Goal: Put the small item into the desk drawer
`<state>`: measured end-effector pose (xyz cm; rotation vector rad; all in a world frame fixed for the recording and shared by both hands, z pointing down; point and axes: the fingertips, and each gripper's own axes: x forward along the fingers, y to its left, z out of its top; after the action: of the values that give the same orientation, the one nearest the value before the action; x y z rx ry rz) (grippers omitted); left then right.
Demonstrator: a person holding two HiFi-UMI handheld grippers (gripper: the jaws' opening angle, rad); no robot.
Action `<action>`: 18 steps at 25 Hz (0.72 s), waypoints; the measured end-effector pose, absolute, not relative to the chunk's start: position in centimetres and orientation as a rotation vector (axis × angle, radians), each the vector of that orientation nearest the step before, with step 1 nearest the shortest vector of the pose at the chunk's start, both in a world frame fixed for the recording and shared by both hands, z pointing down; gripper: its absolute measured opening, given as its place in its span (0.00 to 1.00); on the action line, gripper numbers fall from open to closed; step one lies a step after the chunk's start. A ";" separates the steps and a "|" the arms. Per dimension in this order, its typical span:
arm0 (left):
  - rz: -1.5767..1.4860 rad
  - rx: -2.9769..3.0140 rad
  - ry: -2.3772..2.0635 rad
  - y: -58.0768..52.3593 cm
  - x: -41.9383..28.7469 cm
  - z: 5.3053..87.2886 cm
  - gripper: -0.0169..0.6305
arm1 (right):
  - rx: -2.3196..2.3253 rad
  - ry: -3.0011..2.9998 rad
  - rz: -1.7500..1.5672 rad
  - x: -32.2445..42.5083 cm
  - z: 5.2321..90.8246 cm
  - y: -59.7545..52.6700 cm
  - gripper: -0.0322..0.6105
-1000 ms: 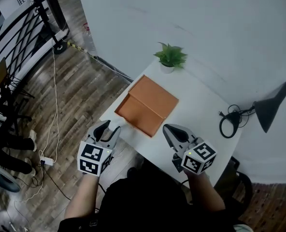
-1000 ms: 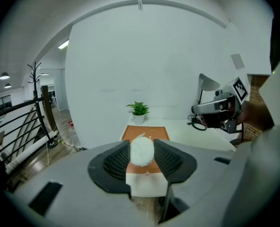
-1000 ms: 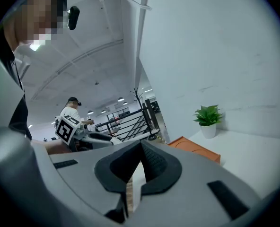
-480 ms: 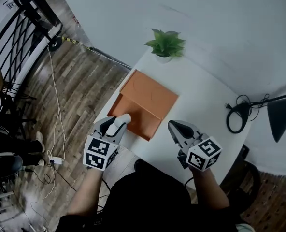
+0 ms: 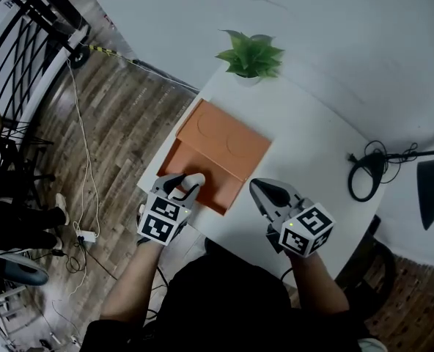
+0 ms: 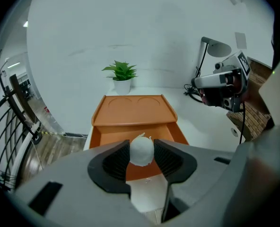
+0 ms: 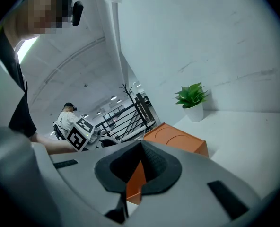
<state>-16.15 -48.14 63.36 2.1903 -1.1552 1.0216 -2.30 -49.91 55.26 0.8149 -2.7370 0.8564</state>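
The small white item [image 6: 142, 150] sits clamped in your left gripper [image 5: 183, 186], over the open orange drawer [image 6: 130, 132] at the desk's [image 5: 305, 145] near left corner. Next, lower it inside and part the jaws. Your right gripper [image 5: 258, 189] is closed and empty.
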 end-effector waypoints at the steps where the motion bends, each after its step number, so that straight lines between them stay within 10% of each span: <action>1: 1.037 2.187 -1.139 -48.2 -16.0 63.8 0.28 | 0.811 -2.735 0.860 -2.3 55.5 -50.0 0.05; 18: 1.171 2.213 -0.910 -47.6 -12.9 68.4 0.29 | 0.788 -2.713 0.897 -3.1 57.1 -51.4 0.05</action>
<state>-12.87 -47.61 68.35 2.2125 -0.9095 1.1711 -3.12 -51.37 57.12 0.7883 -2.7131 0.8966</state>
